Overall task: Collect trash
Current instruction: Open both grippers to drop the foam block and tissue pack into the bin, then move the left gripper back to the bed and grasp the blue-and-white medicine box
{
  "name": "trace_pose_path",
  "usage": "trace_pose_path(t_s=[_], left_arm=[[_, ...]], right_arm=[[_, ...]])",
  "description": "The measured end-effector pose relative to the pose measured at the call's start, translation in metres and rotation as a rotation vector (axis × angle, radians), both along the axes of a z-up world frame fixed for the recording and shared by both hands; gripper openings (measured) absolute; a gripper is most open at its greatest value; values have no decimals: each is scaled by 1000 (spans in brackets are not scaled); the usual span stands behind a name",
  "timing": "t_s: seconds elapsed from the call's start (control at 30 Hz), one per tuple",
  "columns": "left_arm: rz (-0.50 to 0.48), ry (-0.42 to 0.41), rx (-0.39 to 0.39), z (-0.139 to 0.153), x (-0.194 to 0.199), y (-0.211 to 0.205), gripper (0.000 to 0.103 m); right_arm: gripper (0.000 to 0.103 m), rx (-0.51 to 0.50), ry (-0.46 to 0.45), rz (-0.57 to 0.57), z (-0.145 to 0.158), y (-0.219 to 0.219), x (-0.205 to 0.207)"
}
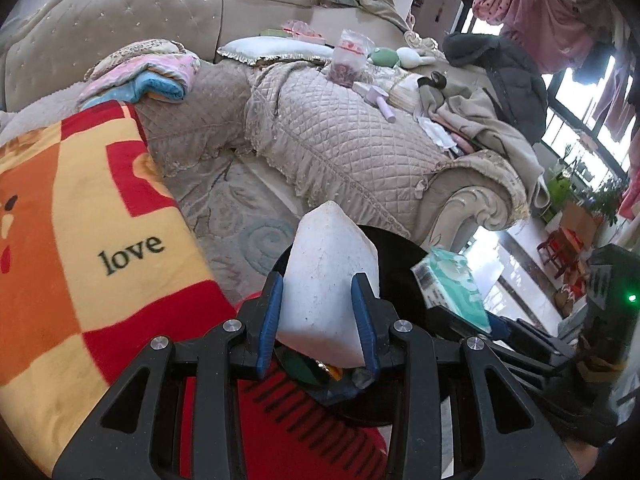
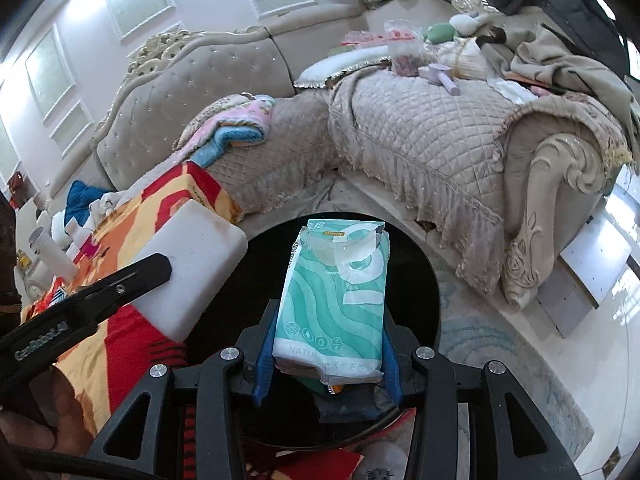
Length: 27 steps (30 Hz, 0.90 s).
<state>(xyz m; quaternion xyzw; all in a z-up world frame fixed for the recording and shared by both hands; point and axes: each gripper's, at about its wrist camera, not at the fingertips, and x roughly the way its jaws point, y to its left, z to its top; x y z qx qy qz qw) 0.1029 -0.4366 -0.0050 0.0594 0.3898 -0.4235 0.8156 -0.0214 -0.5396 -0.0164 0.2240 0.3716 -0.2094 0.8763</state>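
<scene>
My left gripper [image 1: 318, 280] is shut on a white, scuffed block [image 1: 332, 280], its blue pads pressed against the block's two sides. It hangs over the round black bin [image 1: 396, 248]. My right gripper [image 2: 332, 320] is shut on a green and white tissue pack [image 2: 336, 300], held over the middle of the same bin [image 2: 416, 280]. From the right wrist, the white block [image 2: 192, 268] shows at the left with a black finger [image 2: 136, 280] across it. From the left wrist, the tissue pack [image 1: 452, 284] shows at the right. Something green and orange lies low in the bin [image 1: 316, 372].
A red, orange and yellow blanket [image 1: 100, 220] printed "love" lies left of the bin. Behind stands a quilted beige sofa [image 1: 340, 140] strewn with clothes, a pillow and a bag. Its carved arm [image 2: 560, 200] stands right of the bin. A patterned rug [image 2: 500, 352] covers the floor.
</scene>
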Motion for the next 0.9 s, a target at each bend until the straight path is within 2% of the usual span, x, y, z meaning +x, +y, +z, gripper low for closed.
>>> trace_pose_path(t_s=[0.1,0.2,0.27,0.47,0.67,0.9], left_arm=[[-17,24,23,-8,4,-7,37],[-23,46,44,-14,7,-11,39],[-13,40,39,-13,8,-8,49],[23,44,10,-4,11,13,50],[89,39,-19,11,10,66,50],[210,23,-26,17,12,162,50]], right_arm=[[50,32,5,3,-4,-3,1],[51,13,32,8,-6,1,5],[51,12,40,14,-7,3,7],[51,7,24,-7,-3,4,7],[51,-13,-15,13,7,20,15],[51,-45,-91,148,23,78,43]])
